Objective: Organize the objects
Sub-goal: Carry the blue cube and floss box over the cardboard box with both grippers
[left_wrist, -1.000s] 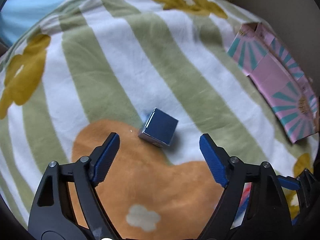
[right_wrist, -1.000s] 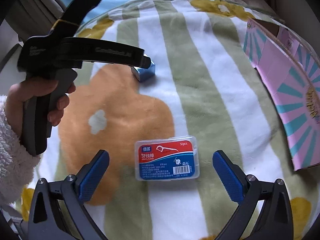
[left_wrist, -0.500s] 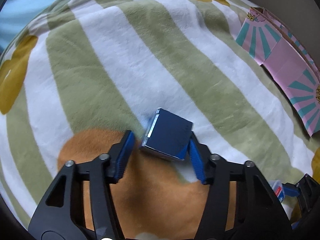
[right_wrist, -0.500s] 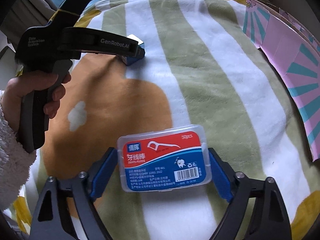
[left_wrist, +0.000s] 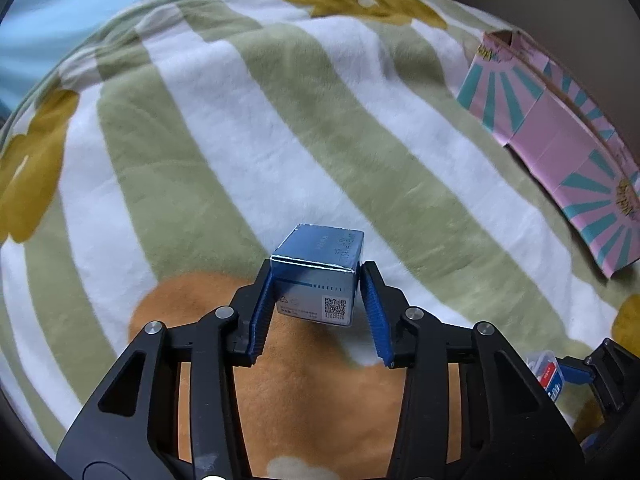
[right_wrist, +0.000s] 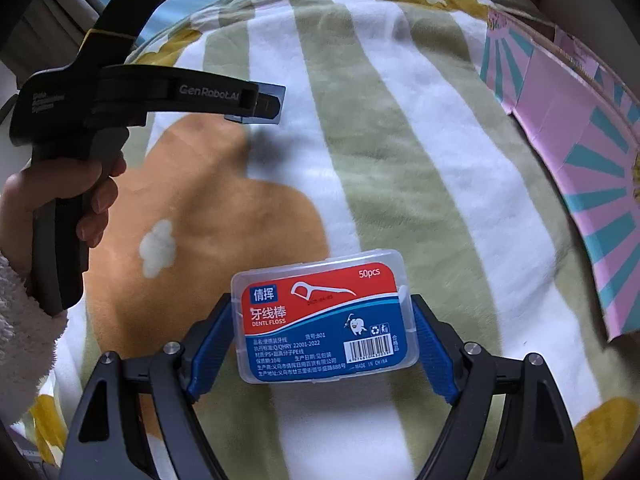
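Gripping one item in each tool, a person works over a striped, flower-patterned blanket (left_wrist: 304,128). At left, the left gripper (left_wrist: 317,300) has its jaws clamped on the sides of a small blue carton (left_wrist: 320,268), which looks lifted clear of the fleece. At right, the right gripper (right_wrist: 320,340) pinches a clear dental floss pick box (right_wrist: 324,316) by its short ends. Both pickups appear made; neither item has yet reached the pink-and-teal cardboard box (left_wrist: 560,152) along the blanket's right edge, the likely destination, so placing remains. Only the right wrist view shows the person's hand (right_wrist: 60,200) on the left tool's handle and the carton's shadow below it; only the left wrist view shows the carton's printed code.
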`<state>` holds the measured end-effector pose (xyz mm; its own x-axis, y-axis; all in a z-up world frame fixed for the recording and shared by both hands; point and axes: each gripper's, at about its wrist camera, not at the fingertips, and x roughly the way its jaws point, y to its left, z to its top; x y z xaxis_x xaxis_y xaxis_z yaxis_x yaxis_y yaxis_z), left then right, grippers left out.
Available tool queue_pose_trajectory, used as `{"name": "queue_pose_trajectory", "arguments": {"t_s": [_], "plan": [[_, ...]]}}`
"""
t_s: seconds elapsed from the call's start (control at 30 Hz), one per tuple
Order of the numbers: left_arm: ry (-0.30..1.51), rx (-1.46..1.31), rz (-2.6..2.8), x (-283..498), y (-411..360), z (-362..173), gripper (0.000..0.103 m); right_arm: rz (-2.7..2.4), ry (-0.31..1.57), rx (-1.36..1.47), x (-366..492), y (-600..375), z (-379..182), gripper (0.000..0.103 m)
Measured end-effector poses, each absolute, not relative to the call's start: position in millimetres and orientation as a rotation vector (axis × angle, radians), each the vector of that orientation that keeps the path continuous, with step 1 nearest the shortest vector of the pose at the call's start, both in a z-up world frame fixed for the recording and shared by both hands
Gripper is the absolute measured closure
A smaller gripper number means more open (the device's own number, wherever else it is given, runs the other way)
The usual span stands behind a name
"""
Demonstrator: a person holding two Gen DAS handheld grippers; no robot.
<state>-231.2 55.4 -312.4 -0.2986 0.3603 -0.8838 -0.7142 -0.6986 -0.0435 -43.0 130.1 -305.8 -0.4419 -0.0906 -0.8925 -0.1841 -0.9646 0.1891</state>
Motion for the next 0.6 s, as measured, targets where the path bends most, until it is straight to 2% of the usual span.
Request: {"name": "queue_pose_trajectory", "arguments": {"t_s": [0.23, 0.6], "plan": [[0.415, -1.232, 2.069, -222.4, 51.4, -274.1, 0.064, 2.649, 0.329, -1.588, -49.0, 138.1, -269.3, 0.023], [0.302, -1.21, 2.186, -183.3, 25.4, -169.5, 0.065, 2.756, 0.234, -1.492, -50.4, 169.8, -160.5, 0.023]]}}
